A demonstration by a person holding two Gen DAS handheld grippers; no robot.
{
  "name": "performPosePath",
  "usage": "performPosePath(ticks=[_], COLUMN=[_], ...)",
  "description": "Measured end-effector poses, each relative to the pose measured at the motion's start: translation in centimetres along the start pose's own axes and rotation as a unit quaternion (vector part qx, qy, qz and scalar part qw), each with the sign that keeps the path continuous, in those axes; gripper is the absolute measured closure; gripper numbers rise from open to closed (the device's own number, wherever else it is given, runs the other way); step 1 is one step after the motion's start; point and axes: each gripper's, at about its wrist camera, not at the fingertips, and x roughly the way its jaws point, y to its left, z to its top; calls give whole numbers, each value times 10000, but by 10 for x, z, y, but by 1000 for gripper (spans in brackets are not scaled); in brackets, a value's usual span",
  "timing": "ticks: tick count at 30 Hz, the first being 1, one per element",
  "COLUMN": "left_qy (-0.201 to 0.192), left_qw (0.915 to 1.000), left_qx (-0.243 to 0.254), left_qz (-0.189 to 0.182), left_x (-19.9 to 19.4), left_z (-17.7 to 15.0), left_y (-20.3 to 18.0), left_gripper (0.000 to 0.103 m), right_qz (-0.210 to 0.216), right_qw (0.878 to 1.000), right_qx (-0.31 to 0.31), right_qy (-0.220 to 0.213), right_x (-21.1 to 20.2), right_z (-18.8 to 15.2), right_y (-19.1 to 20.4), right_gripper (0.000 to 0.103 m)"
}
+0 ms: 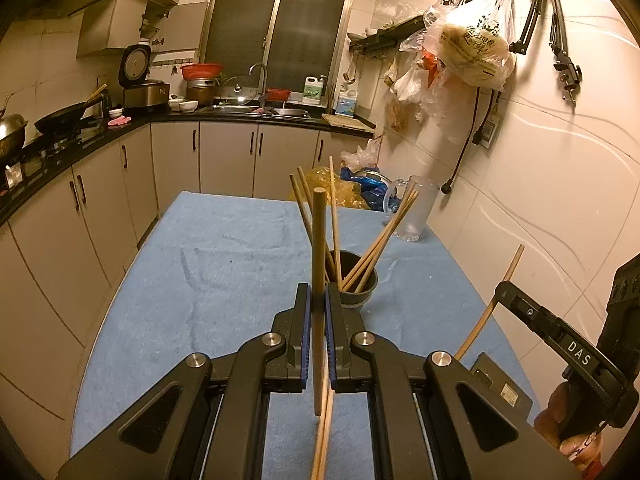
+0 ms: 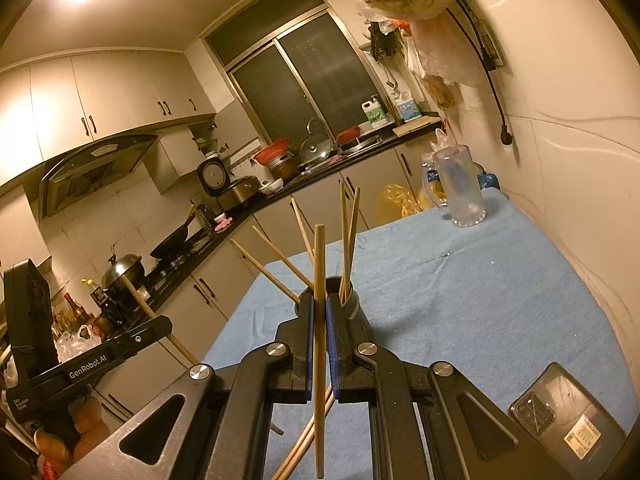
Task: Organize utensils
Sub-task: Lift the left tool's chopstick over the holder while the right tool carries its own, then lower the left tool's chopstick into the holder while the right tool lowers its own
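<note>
**kitchen_lurker:** Left gripper [image 1: 318, 300] is clamped tight on one wooden chopstick [image 1: 318, 280], which stands upright between the blue pads. Right gripper [image 2: 320, 308] is doing the same thing, closed on its own chopstick [image 2: 319, 300], near vertical too. Both are held above the table, not touching it.

**panfan22:** Where's the holder?

**kitchen_lurker:** Dark round cup [image 1: 356, 284], just behind the left gripper's fingertips, sitting on the blue cloth [image 1: 200, 260]. A bunch of chopsticks [image 1: 374, 248] already lean out of it in all directions. In the right view the cup [image 2: 352, 304] sits right behind the fingers as well.

**panfan22:** Anything loose?

**kitchen_lurker:** Yeah, a couple more sticks [image 2: 304, 444] lie on the cloth under the grippers. From the left view you can see the right gripper off to the side with its stick angled up, and a hand [image 1: 572, 428] on the handle.

**panfan22:** And around that?

**kitchen_lurker:** Clear glass mug [image 2: 460, 188] at the far end of the table near the tiled wall, a phone [image 2: 568, 416] face down at the near right corner, plastic bags [image 1: 472, 52] hanging on the wall hooks. Counter with sink [image 1: 256, 109] and wok [image 1: 60, 118] further back.
</note>
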Motion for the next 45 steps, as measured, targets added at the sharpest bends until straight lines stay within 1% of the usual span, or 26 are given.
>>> performPosePath(ticks=[7,10,21,29,36,39,42,45], left_qy=[-29,-81,-411,-635,-832,-823,-773,-682], left_qw=[10000,10000,9989,9978,9964,9964,9968,9975], left_qx=[26,24,216,130,76,-17,-26,-55], left_qz=[-1,-25,-11,-96,-142,-220,-186,-173], left_x=[2,2,3,10,29,44,61,78], left_z=[10,18,62,94,121,127,126,120], left_y=[-4,-4,-19,-22,-29,-30,-30,-27], left_gripper=[97,97,97,97,97,97,97,97], right_qz=[-28,-26,12,-81,-218,-291,-389,-453], right_qw=[9999,9998,9981,9965,9950,9942,9933,9936], right_qx=[-35,-49,-44,-29,13,-16,-68,-67], right_qy=[-130,-207,-610,-832,-971,-1033,-1083,-1031], right_x=[-2,-2,3,21,46,58,71,85], right_z=[12,22,70,100,118,122,124,121], right_y=[-2,-2,6,12,15,16,16,11], right_gripper=[96,96,96,96,96,96,96,96])
